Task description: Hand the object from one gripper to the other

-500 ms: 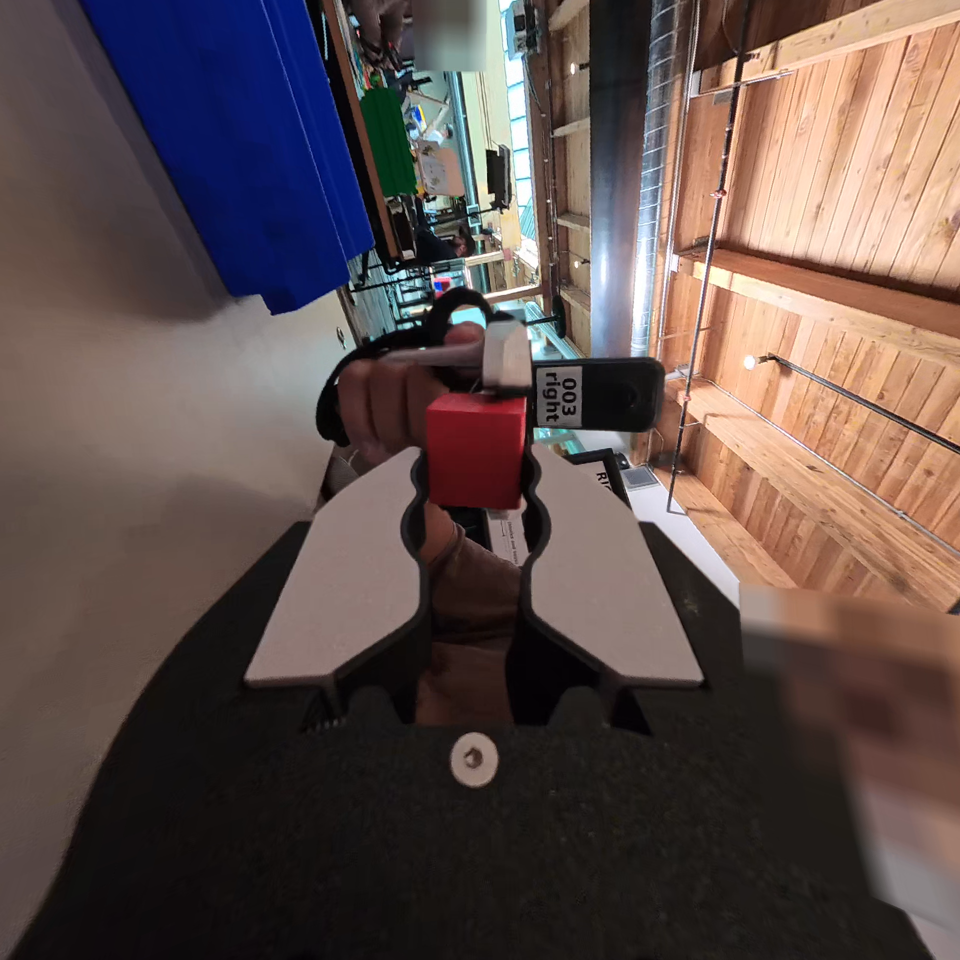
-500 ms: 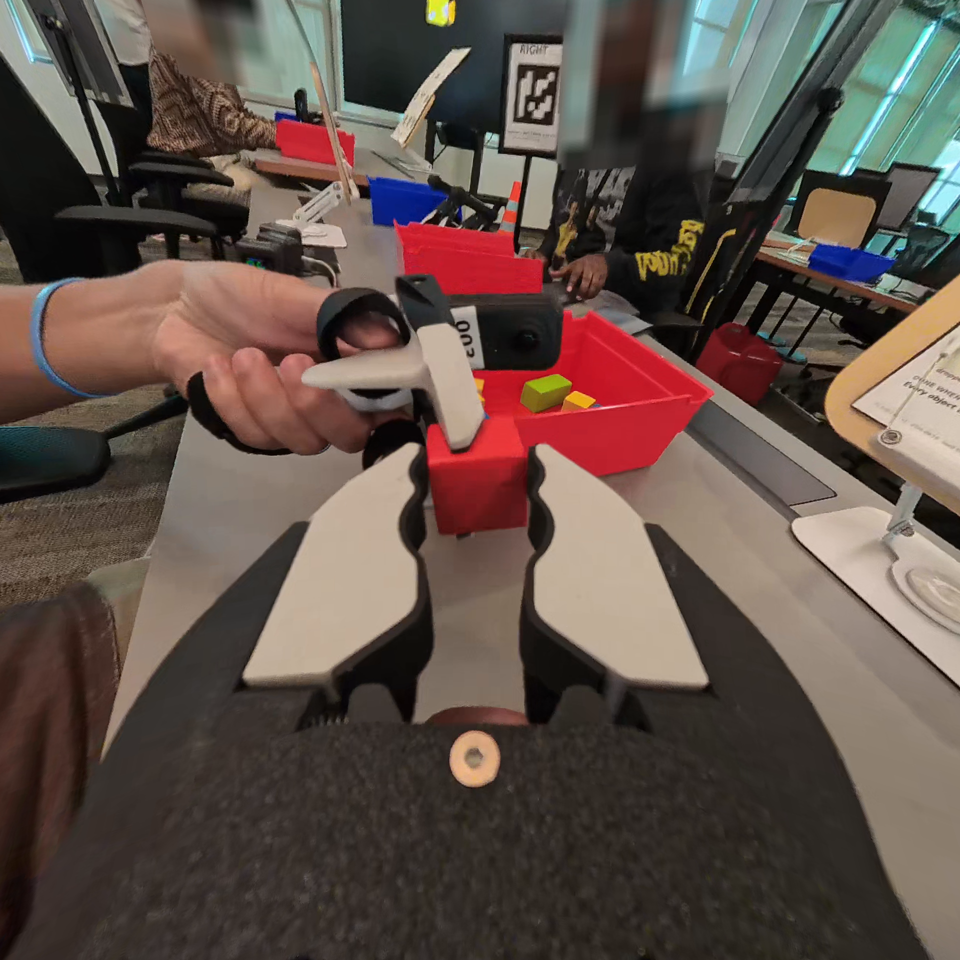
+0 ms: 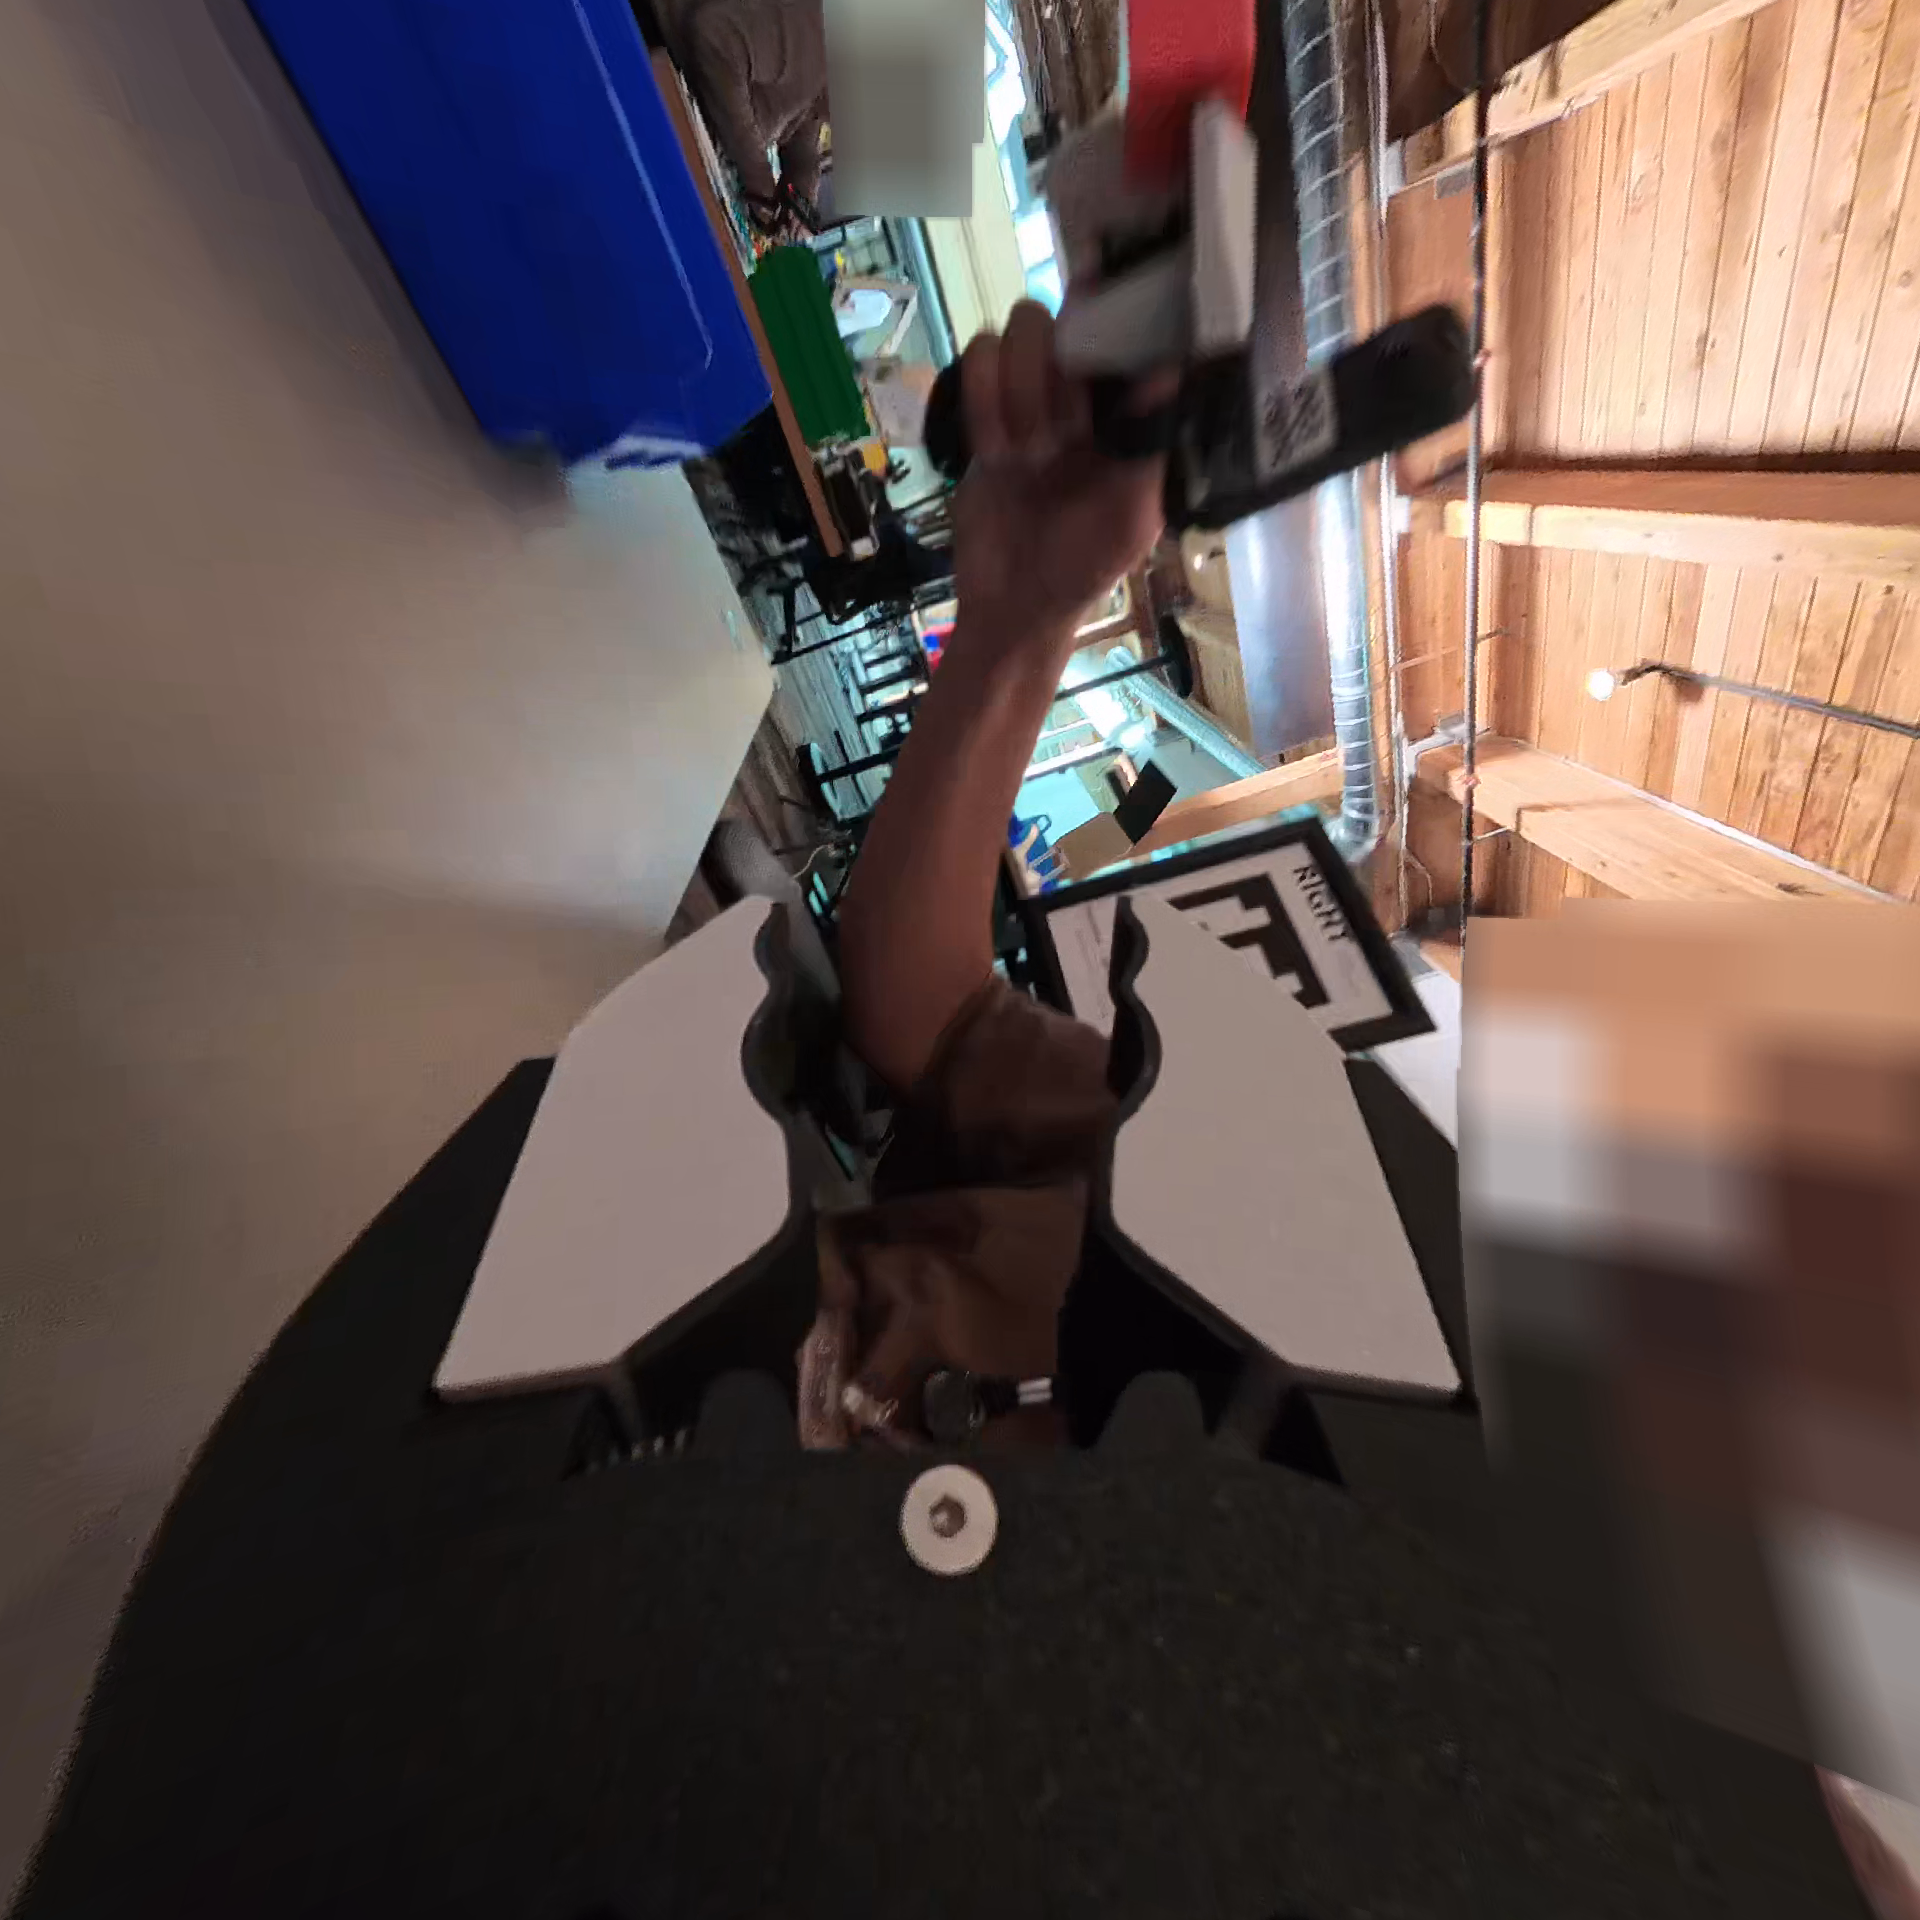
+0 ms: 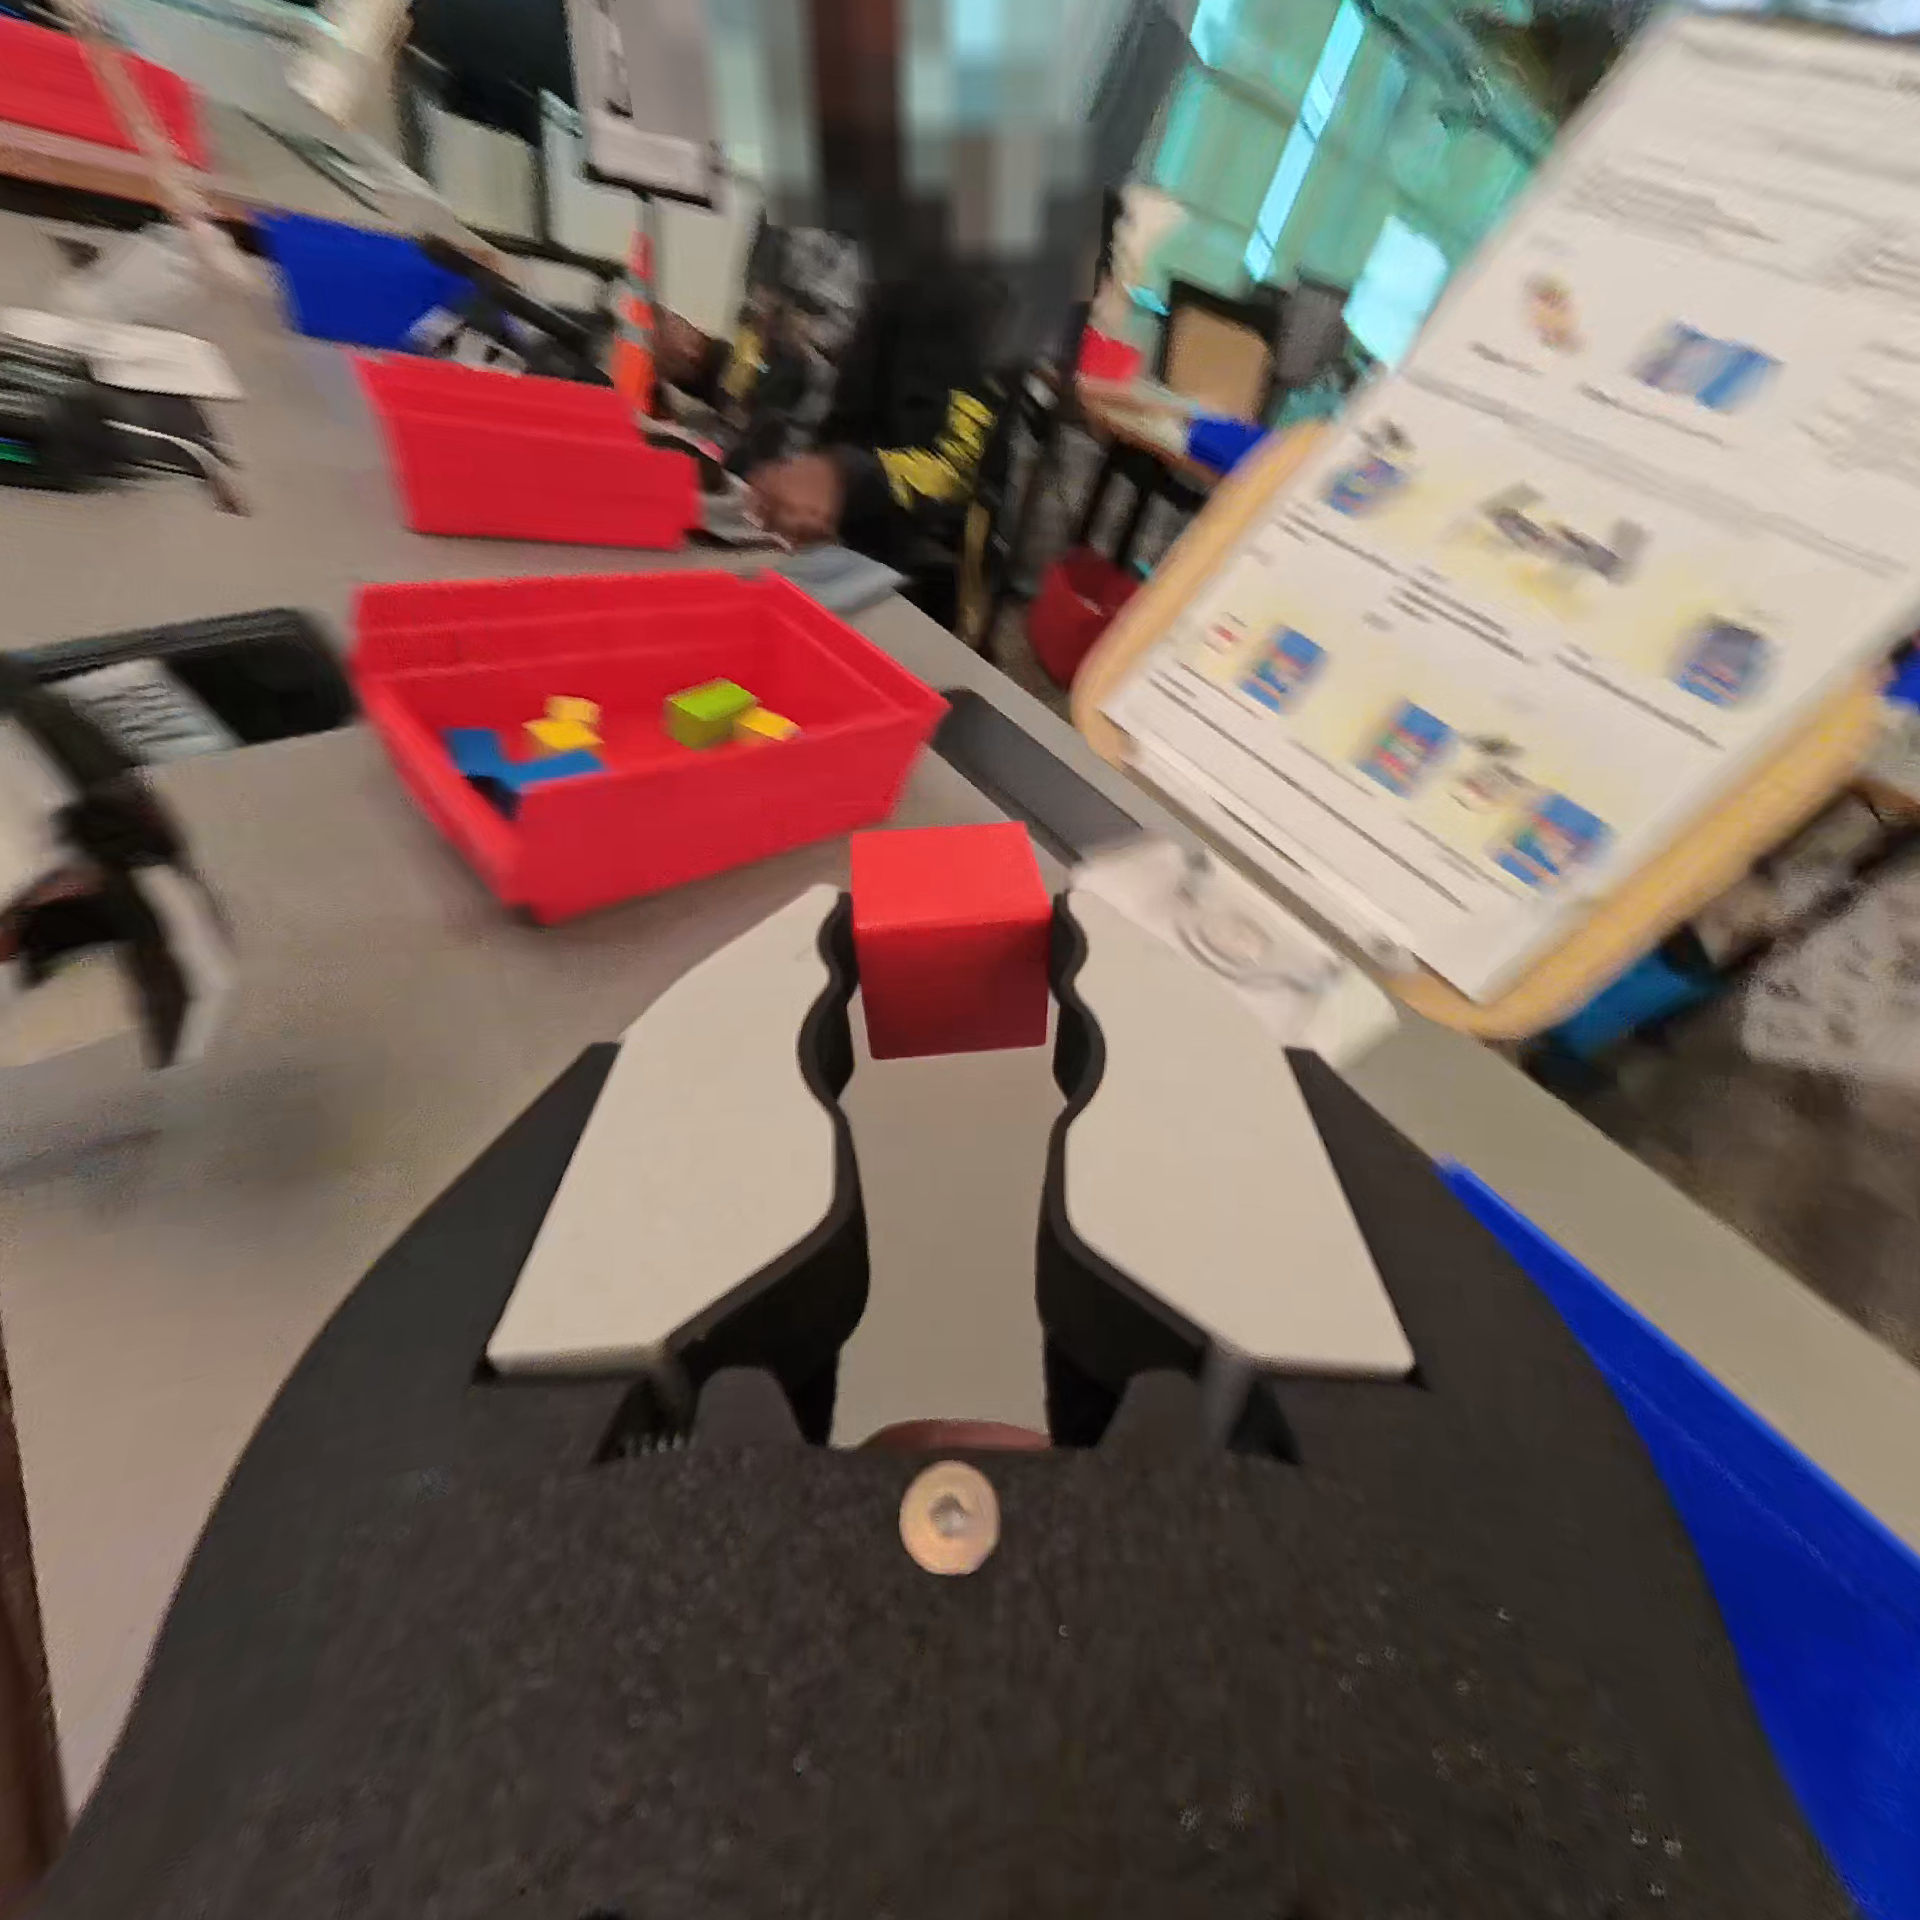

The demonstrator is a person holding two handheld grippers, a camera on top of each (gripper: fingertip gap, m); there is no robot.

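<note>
Red cube (image 4: pixel 948 940) sits pinched between the tips of the right gripper (image 4: pixel 951 935), its flat sides pressed against both fingers (image 4: pixel 727 1122), lifted clear above the grey table (image 4: pixel 312 987). From the right wrist view, the cube lies at twelve o'clock from the gripper's screw. At about eleven o'clock beyond it, near but apart, stands a red bin (image 4: pixel 644 821) on the table, with small blocks (image 4: pixel 712 712) of green, yellow and blue lying inside. A second red bin (image 4: pixel 520 468) rests farther back in the same direction. At two o'clock a tilted board carrying a printed sheet (image 4: pixel 1507 582) stands at the table's edge, much blurred. A blue bin edge (image 4: pixel 1714 1507) runs along at four o'clock.

The left gripper (image 3: pixel 951 935) has its jaws spread wide with nothing between them; only the person's forearm (image 3: pixel 935 831) and brown sleeve (image 3: pixel 987 1122) show through the gap. In the left wrist view, the right gripper appears at one o'clock, well apart, gripped by the person's hand (image 3: pixel 1029 488), and the cube shows as a red patch at the top edge beside its pale finger. A blue bin (image 3: pixel 520 229) lies at eleven o'clock, and a framed black-and-white marker (image 3: pixel 1278 956) stands just behind the left gripper's right-side finger.
</note>
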